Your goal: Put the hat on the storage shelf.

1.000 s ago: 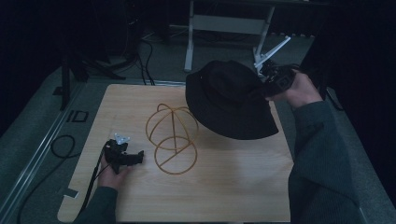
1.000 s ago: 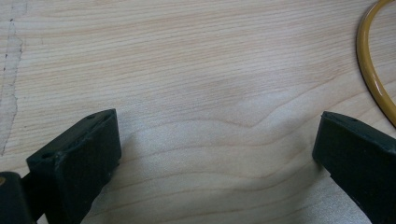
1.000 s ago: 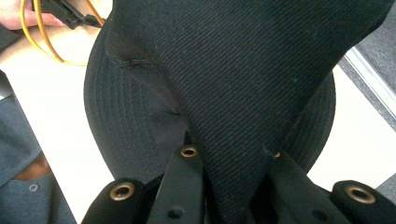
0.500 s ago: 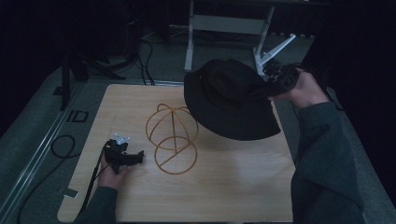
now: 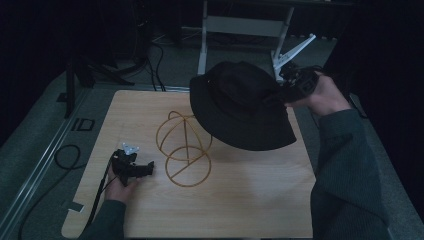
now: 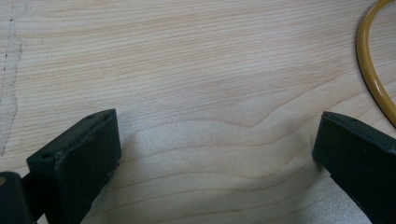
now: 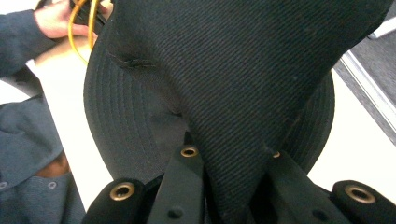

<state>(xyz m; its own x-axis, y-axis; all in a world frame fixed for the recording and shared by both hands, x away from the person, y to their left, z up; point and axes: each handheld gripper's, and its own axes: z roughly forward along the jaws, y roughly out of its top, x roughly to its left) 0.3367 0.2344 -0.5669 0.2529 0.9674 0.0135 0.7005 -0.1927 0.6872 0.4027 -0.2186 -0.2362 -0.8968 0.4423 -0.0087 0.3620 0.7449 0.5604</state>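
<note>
A black hat point(image 5: 240, 107) hangs in the air above the far right part of the wooden surface point(image 5: 240, 200), held at its crown by the right gripper point(image 5: 295, 85), whose jaws are clamped on a fold of the dark fabric; in the right gripper view the cloth point(image 7: 243, 70) rises between the jaws and blocks most of what lies beyond. Just left of the hat and partly under its brim stands a yellow wire frame point(image 5: 182, 150), made of a domed cage over a round hoop; the brim covers the frame's upper right side. Left of the frame, the left gripper point(image 5: 131, 167) rests low on the surface in the person's left hand point(image 5: 120, 185), its jaws spread wide with nothing between them, and a curve of the frame's hoop point(image 6: 373, 65) shows at the edge of its view. A cable point(image 5: 67, 157) loops on the grey floor left of the surface. Beyond the hat a pale metal stand point(image 5: 240, 27) stands in deep shadow. Dark marks point(image 5: 82, 124) near the surface's left edge read roughly like "ID", though they are hard to make out.
</note>
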